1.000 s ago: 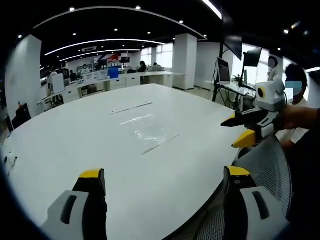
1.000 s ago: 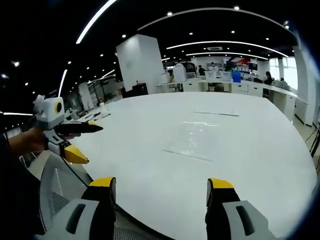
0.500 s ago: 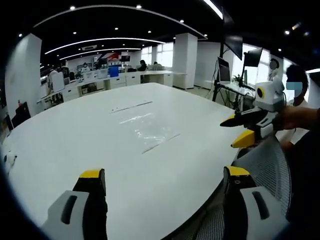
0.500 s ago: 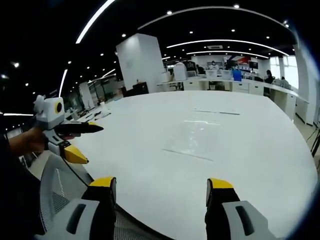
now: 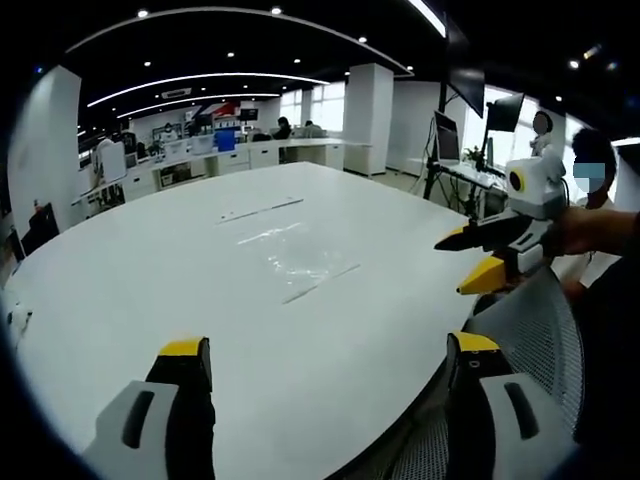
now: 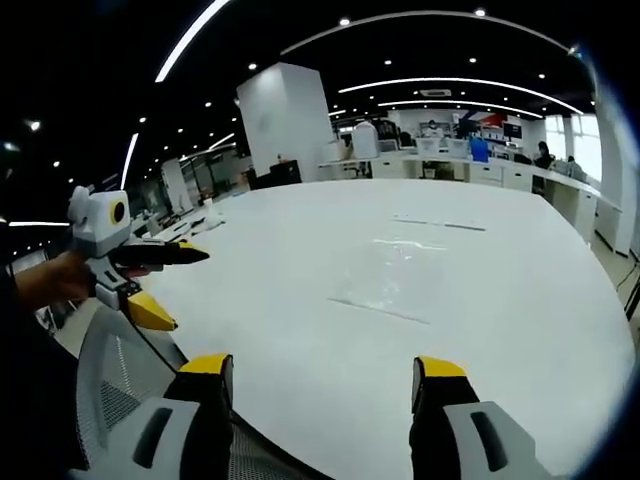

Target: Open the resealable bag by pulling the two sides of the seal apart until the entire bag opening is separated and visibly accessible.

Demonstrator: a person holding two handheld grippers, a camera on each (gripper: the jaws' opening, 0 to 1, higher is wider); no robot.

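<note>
Little has moved since a second ago: our right gripper has drifted slightly toward the table, and both views have tilted a touch. Our left gripper holds its jaws spread wide, empty; the right gripper's jaws are spread too. We see the clear bag lying flat mid-table, well apart from both grippers, with bare tabletop all around. Our right gripper view shows the left gripper by the mesh chair back
</note>
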